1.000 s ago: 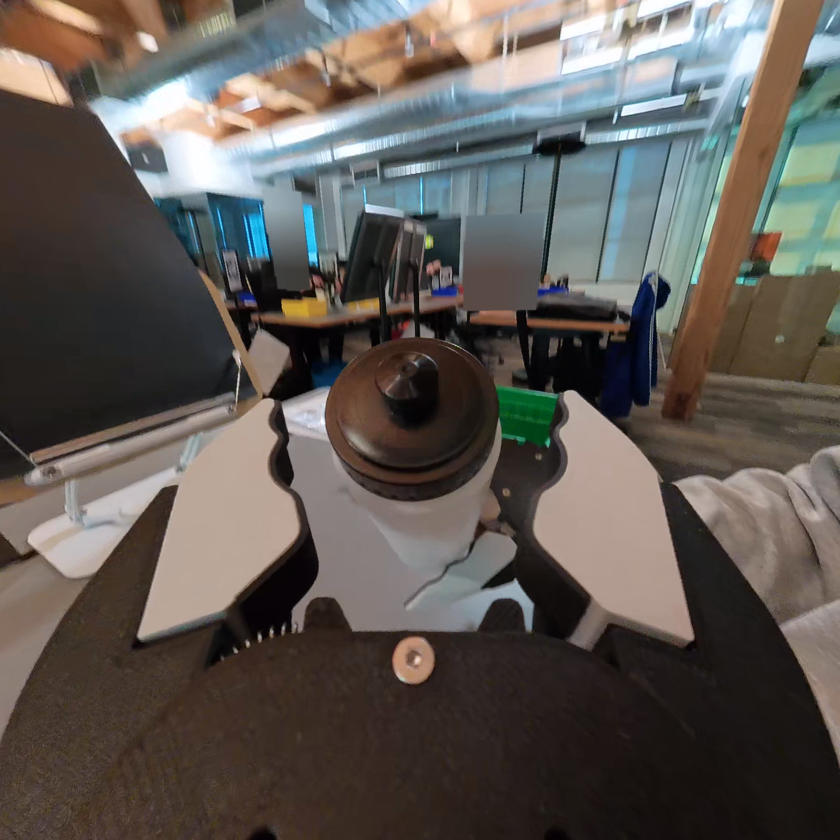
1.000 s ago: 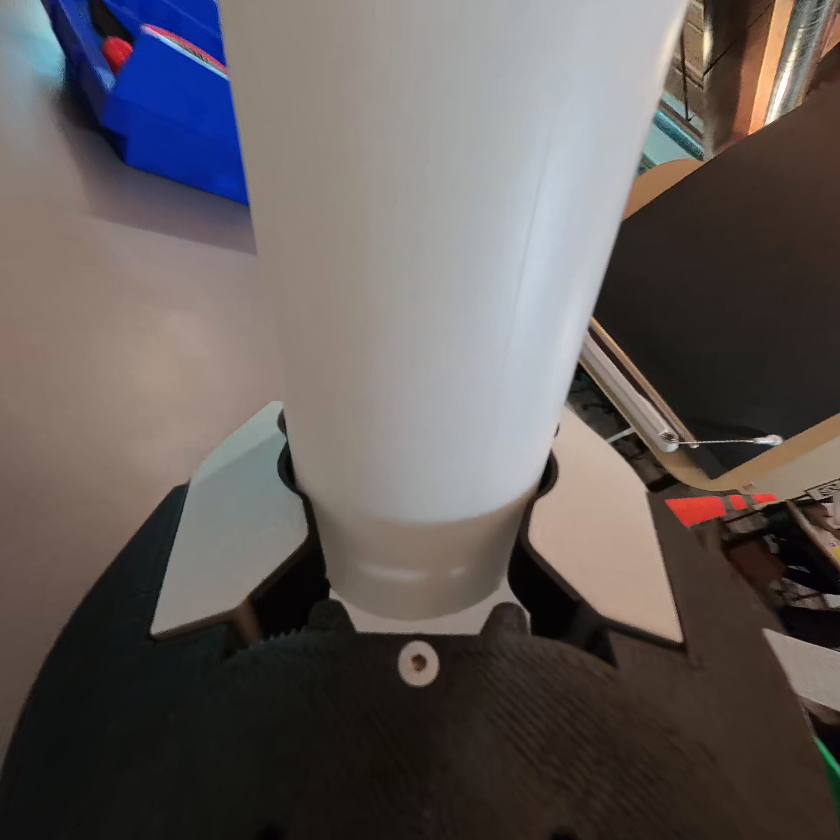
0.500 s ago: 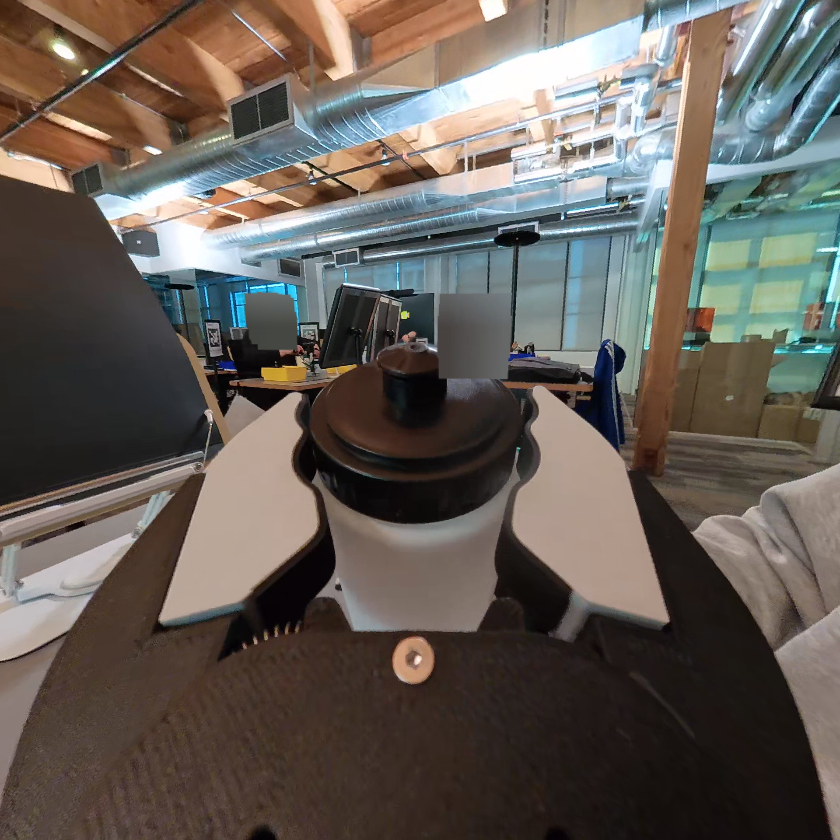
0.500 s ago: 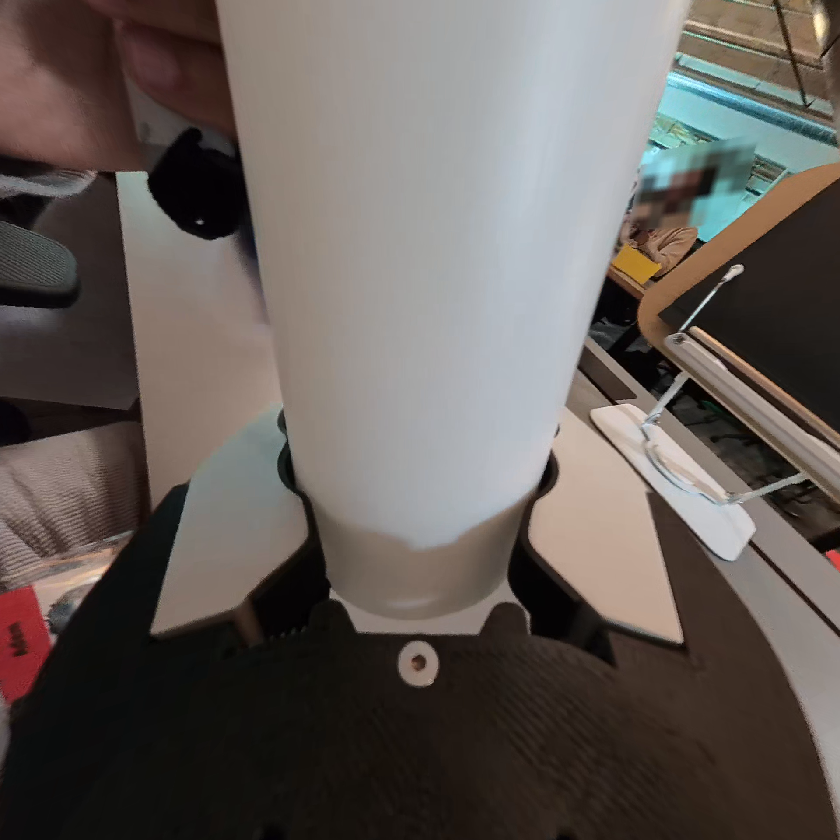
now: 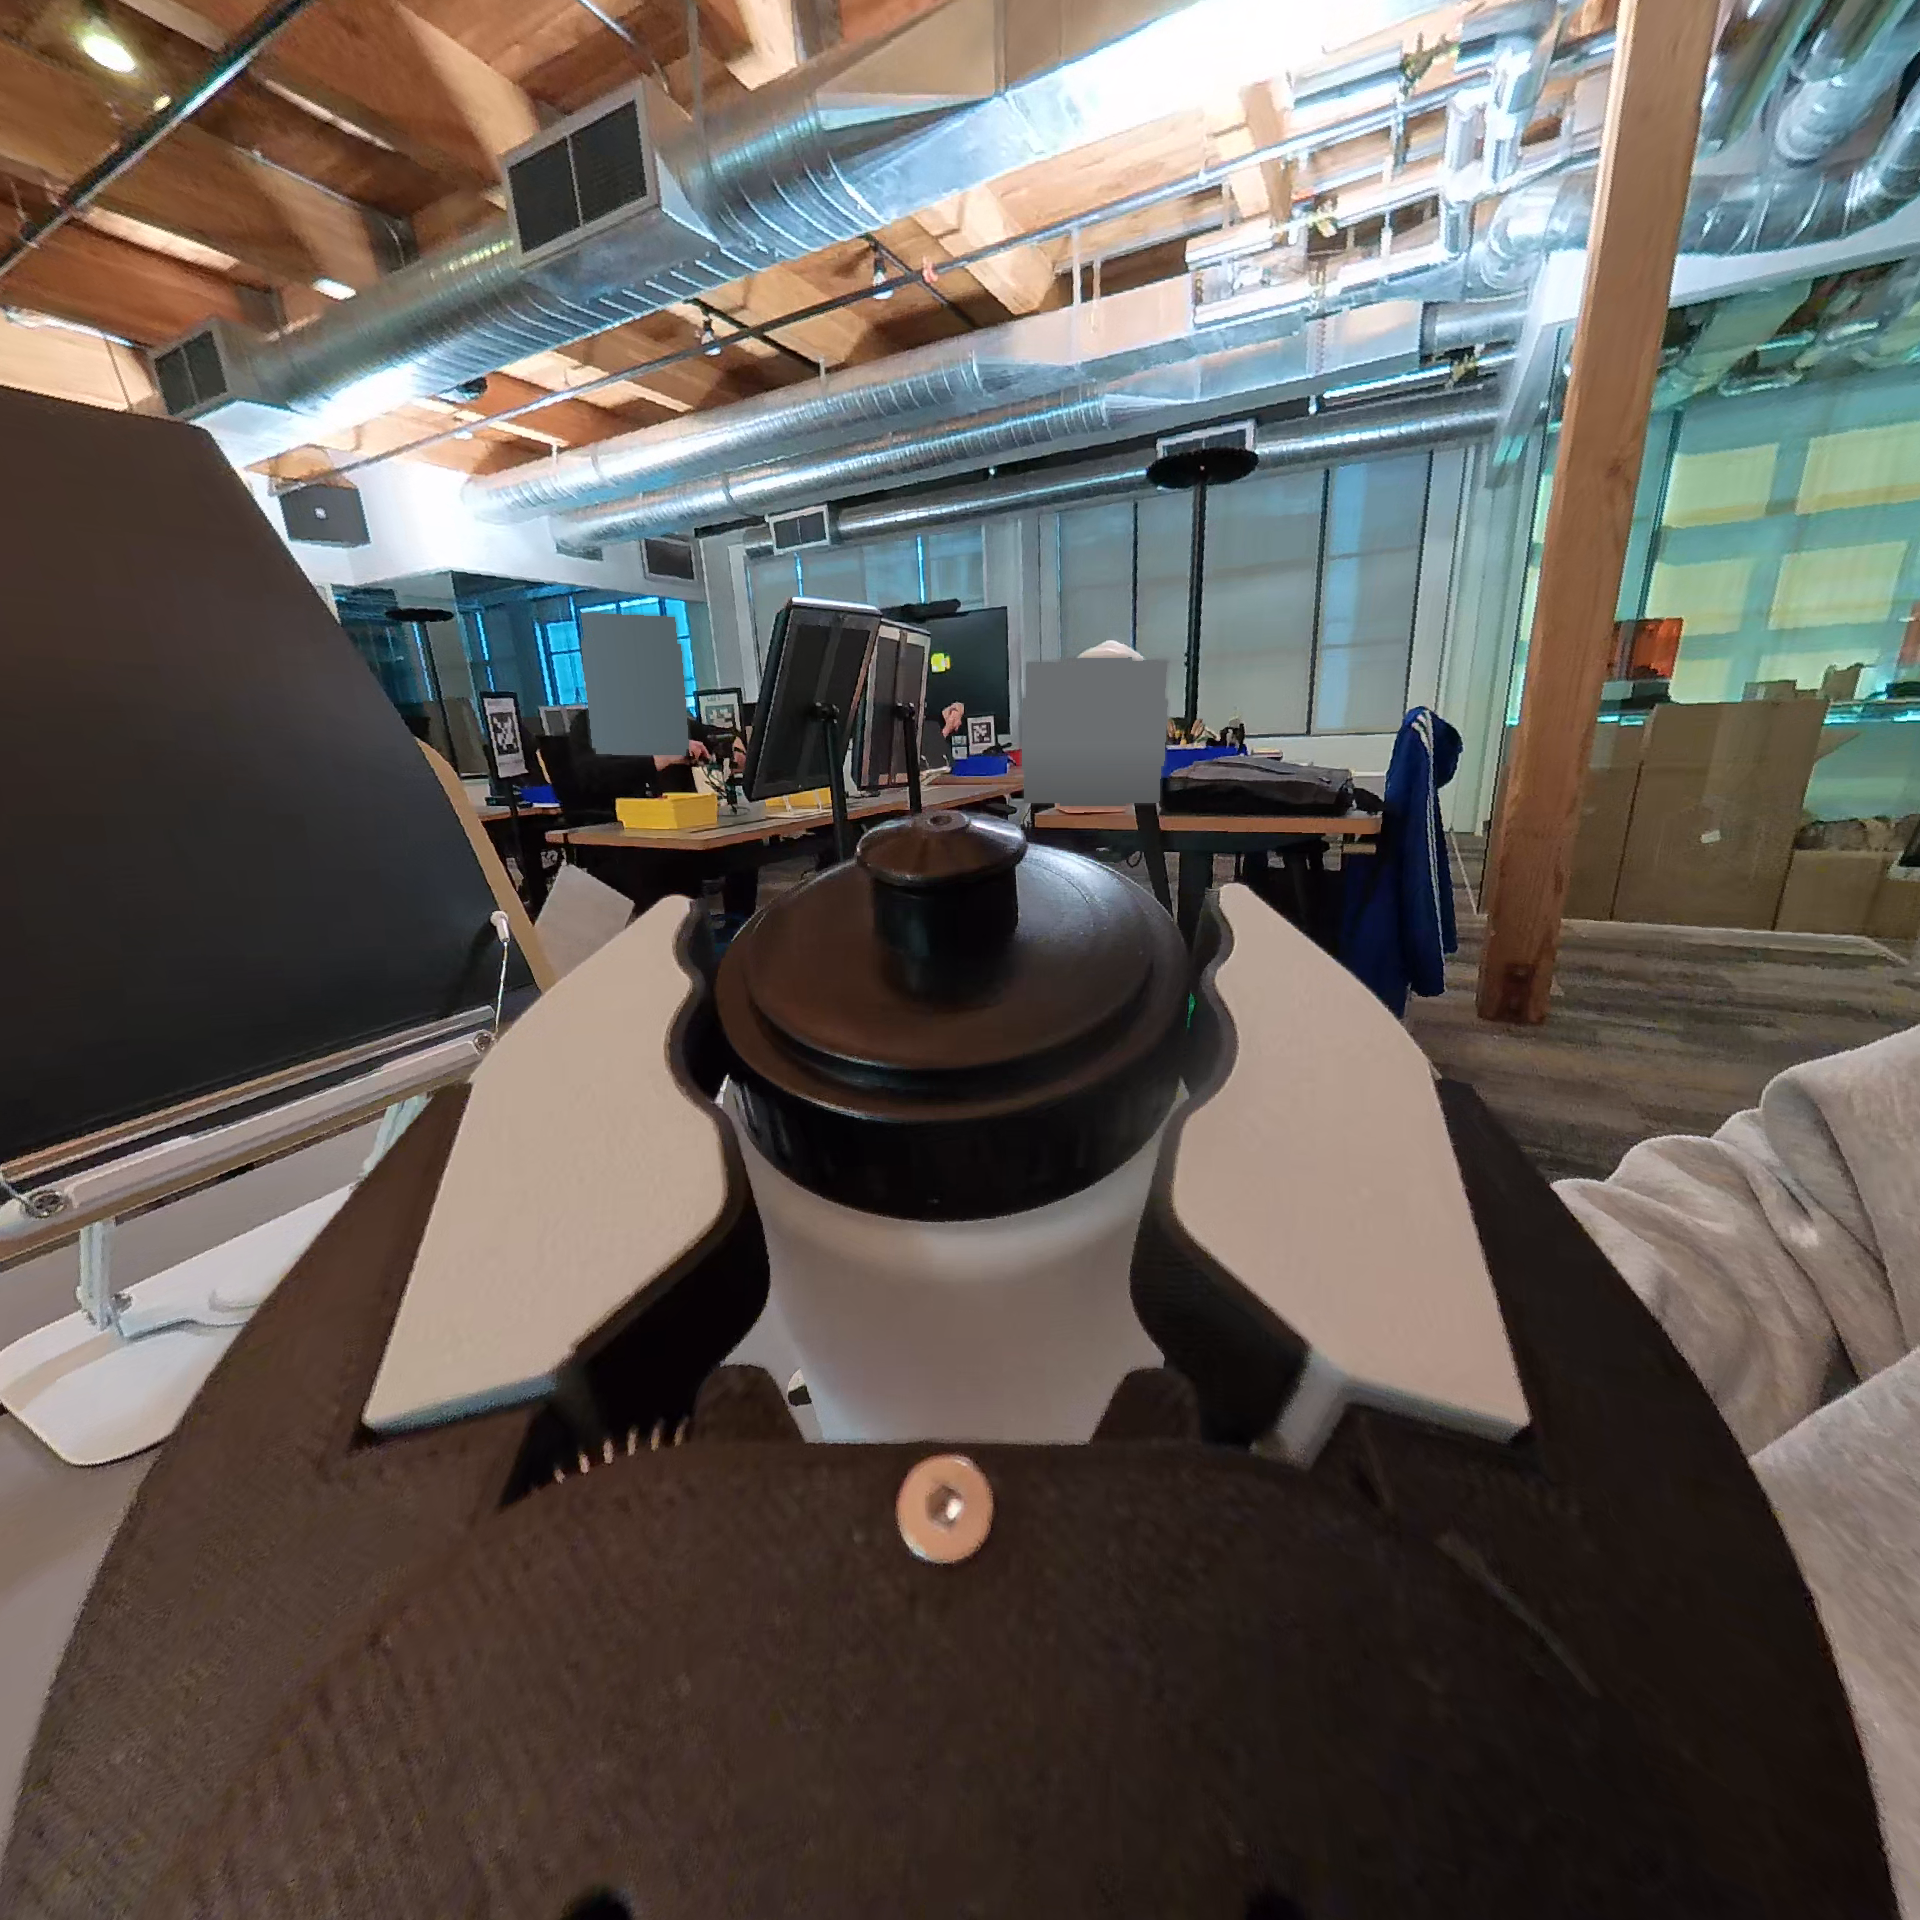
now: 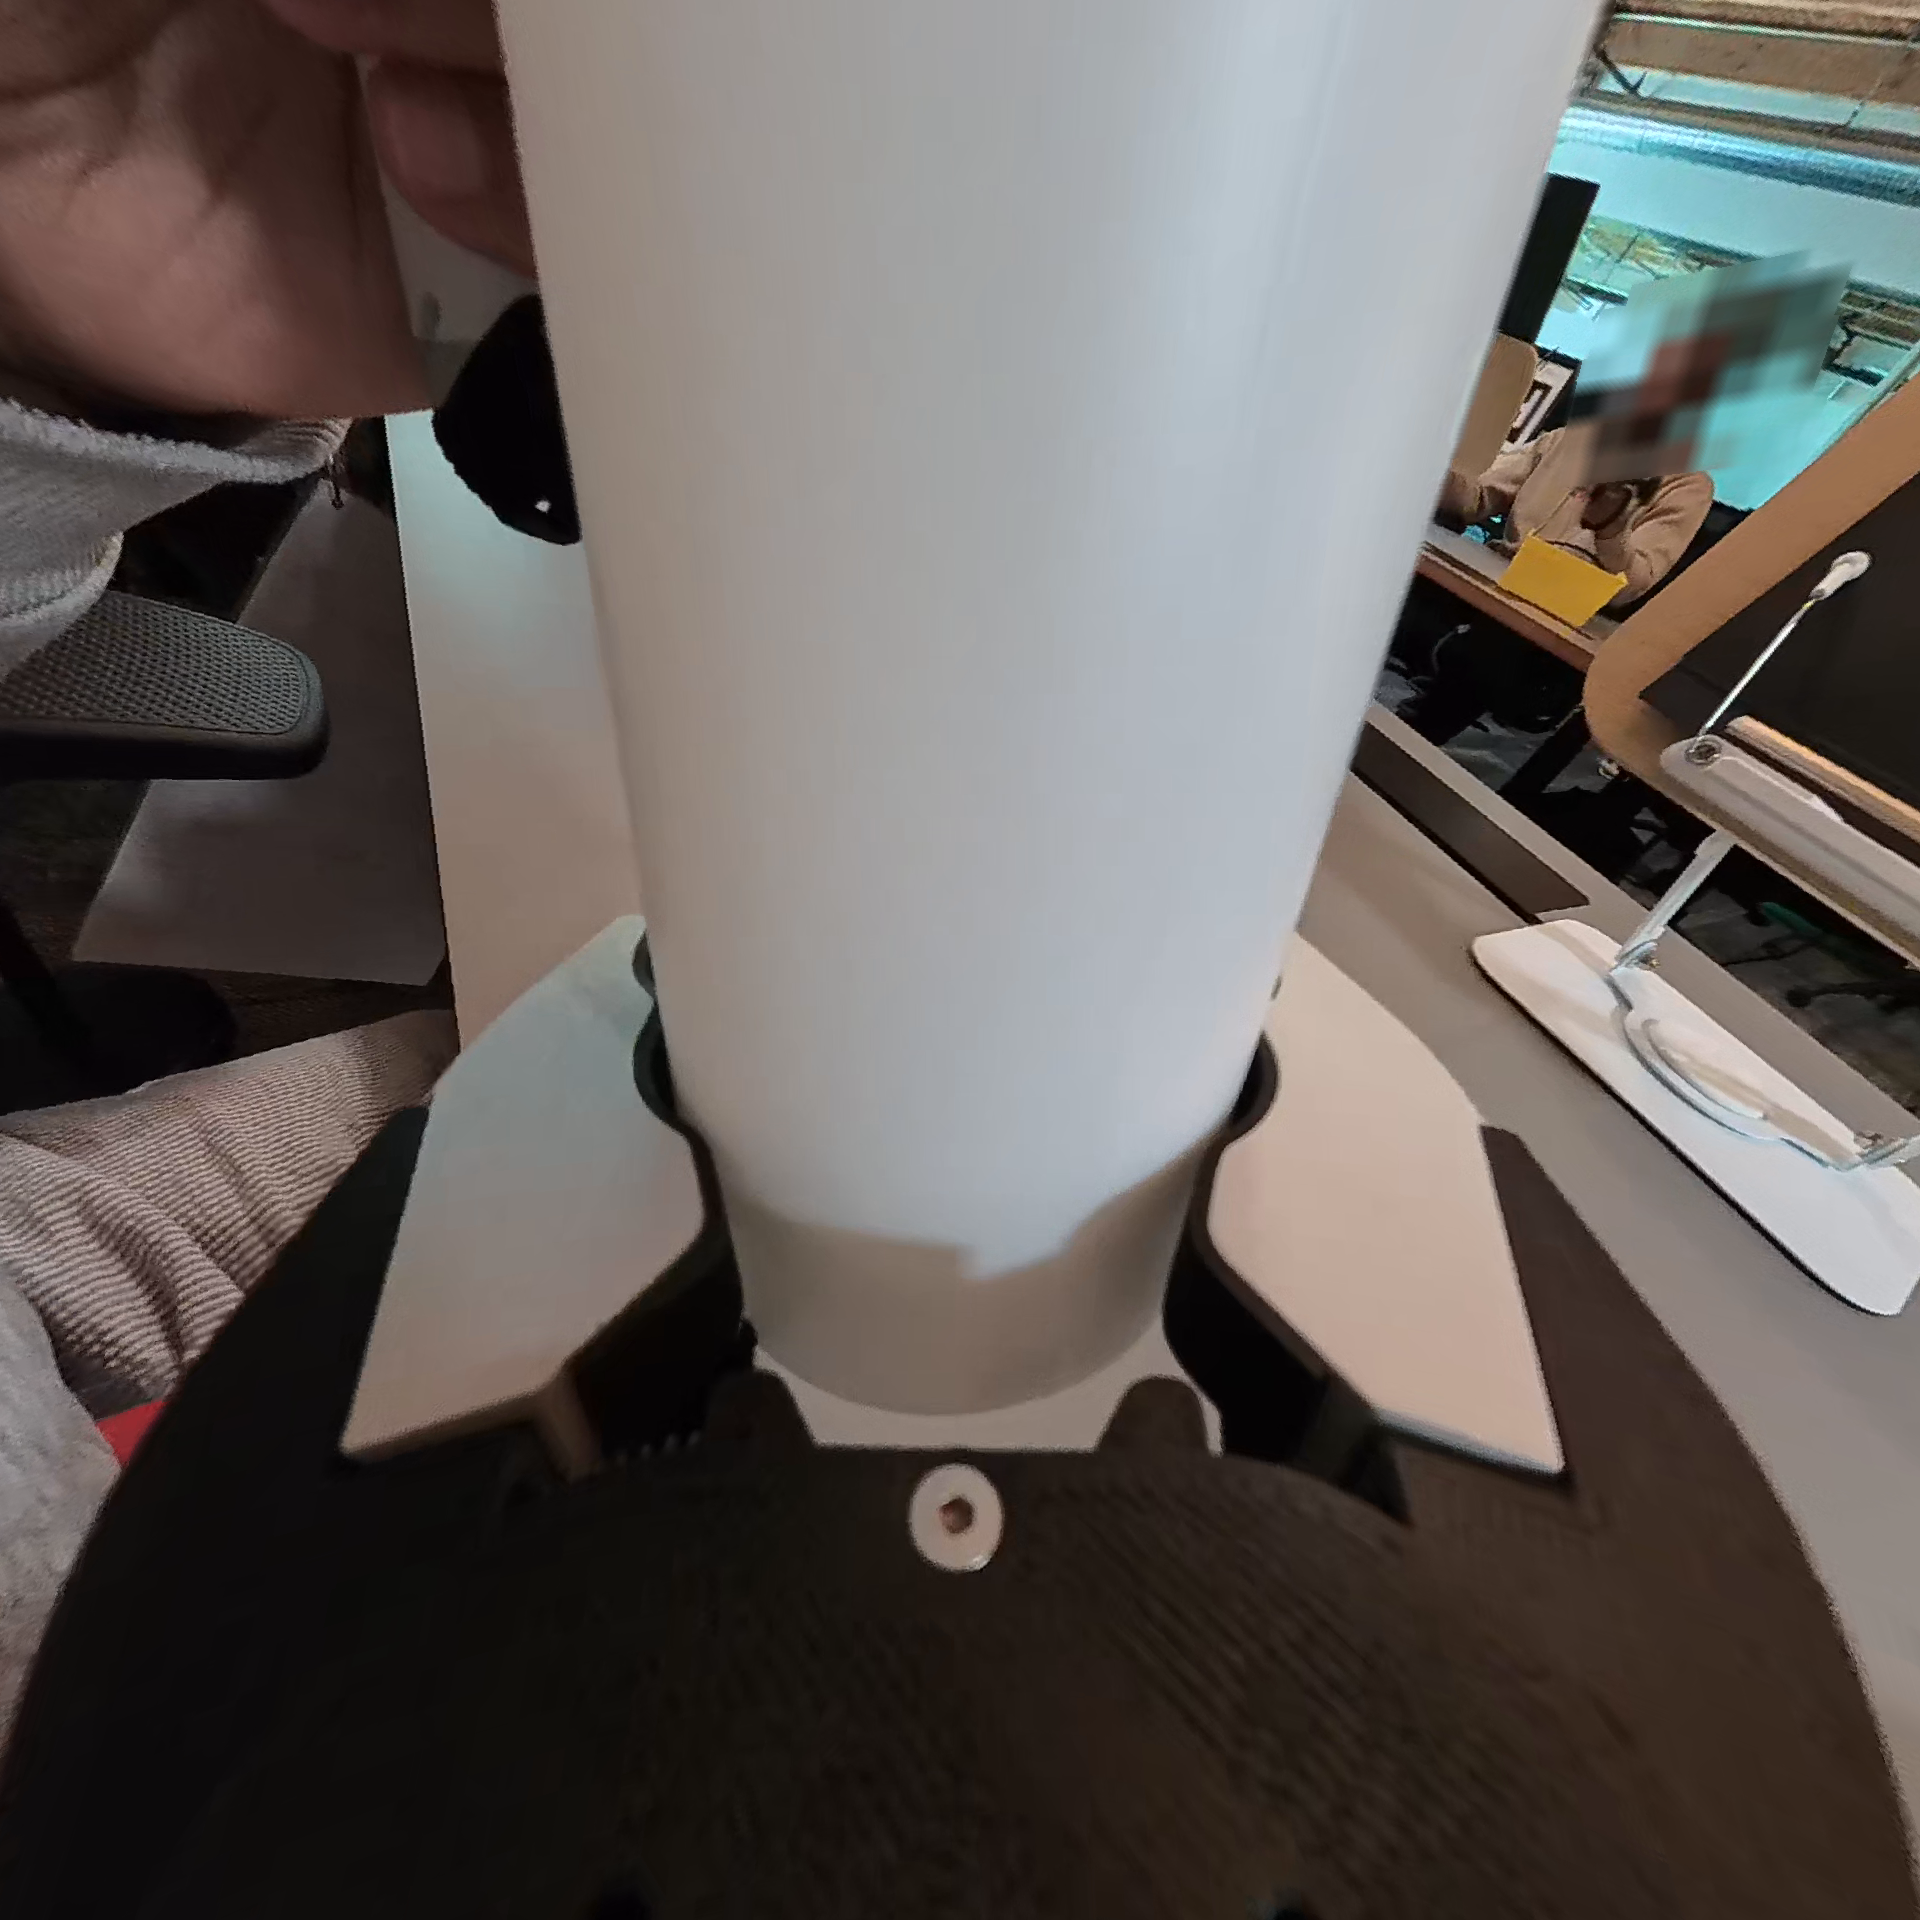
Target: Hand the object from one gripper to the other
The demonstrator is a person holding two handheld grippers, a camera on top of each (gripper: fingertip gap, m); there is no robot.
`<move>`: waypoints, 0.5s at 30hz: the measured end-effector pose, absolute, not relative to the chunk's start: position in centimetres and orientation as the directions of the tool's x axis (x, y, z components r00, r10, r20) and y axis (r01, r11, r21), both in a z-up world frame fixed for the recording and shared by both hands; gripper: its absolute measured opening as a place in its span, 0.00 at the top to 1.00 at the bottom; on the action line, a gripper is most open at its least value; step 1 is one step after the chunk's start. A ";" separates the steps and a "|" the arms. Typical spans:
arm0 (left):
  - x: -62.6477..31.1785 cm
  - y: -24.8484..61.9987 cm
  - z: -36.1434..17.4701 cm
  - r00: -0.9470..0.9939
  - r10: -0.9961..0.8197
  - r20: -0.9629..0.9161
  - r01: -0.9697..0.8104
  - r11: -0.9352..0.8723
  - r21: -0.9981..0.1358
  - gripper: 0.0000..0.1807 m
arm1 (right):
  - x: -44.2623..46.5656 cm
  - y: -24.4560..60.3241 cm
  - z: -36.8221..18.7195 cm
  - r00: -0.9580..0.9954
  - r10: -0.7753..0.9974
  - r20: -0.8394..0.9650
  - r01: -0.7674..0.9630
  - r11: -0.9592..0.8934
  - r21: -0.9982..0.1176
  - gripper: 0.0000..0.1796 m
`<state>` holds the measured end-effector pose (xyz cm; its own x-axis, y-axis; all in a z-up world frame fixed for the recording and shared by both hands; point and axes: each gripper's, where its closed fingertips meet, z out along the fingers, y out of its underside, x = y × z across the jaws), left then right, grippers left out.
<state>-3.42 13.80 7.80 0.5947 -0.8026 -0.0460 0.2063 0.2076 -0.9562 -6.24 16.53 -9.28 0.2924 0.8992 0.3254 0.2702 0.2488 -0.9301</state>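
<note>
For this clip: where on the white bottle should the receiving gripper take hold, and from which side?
Grip the white bottle on its shoulder just under the black cap, coming side-on: the cap's overhanging rim would stop slipping, and the right hand-held gripper holds the lower body. The left hand-held gripper sits there.

I am seeing no readable text; small patterned placards [image 5: 506, 732] on far desks are too small to make out.
</note>
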 end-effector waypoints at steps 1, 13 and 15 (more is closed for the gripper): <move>-3.5 13.9 7.8 0.595 -0.803 -0.039 0.211 0.202 -0.956 0.51 | -6.3 16.5 -9.3 0.290 0.902 0.320 0.265 0.246 -0.932 0.41; -5.4 15.3 7.4 0.643 -0.766 0.006 0.201 0.161 -0.966 0.51 | -6.6 15.7 -9.0 0.199 0.966 0.167 0.121 0.145 -0.982 0.34; -5.9 15.6 7.4 0.648 -0.762 0.019 0.205 0.150 -0.967 0.51 | -6.5 15.6 -8.7 0.185 0.972 0.148 0.092 0.133 -0.987 0.34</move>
